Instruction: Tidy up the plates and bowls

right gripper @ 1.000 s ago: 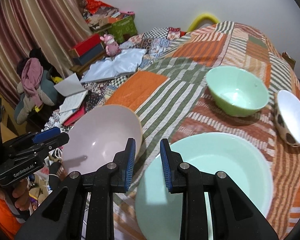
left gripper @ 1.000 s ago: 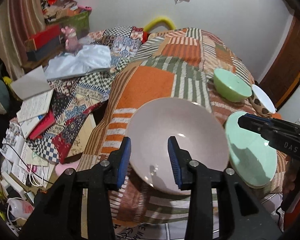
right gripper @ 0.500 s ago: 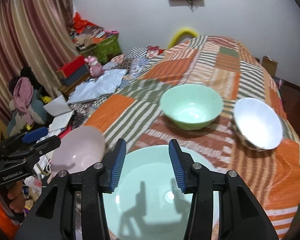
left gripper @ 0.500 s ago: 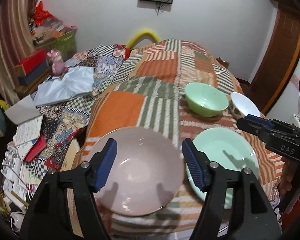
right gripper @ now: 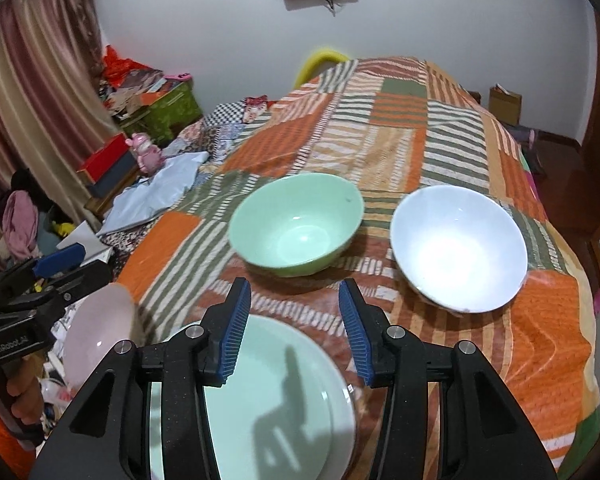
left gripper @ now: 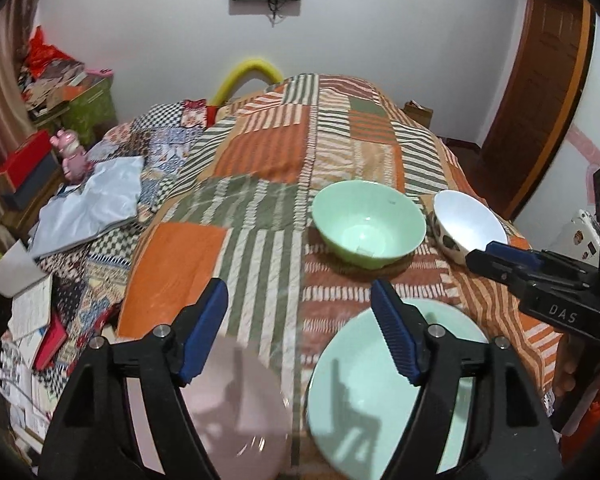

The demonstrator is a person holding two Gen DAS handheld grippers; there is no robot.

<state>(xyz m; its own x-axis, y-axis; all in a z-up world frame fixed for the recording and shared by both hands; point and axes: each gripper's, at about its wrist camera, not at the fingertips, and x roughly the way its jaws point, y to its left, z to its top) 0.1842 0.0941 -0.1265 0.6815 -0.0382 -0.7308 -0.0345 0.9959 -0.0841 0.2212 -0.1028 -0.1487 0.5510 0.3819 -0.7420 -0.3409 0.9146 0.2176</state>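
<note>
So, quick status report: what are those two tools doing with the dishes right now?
Left tool opening, nothing between its pads. Right tool open, empty. Pink plate and mint plate lie flat; green bowl, white bowl beyond, unobstructed.

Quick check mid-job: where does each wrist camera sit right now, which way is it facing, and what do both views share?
Left wrist: sits on the left gripper, looking down along the bed; jaws opening, nothing between them, over the pink plate; the right gripper shows at right.
Right wrist: sits on the right gripper, jaws open above the green plate; the left gripper and a hand show at left.
Shared: green bowl, white bowl, both plates, striped bedspread.
</note>
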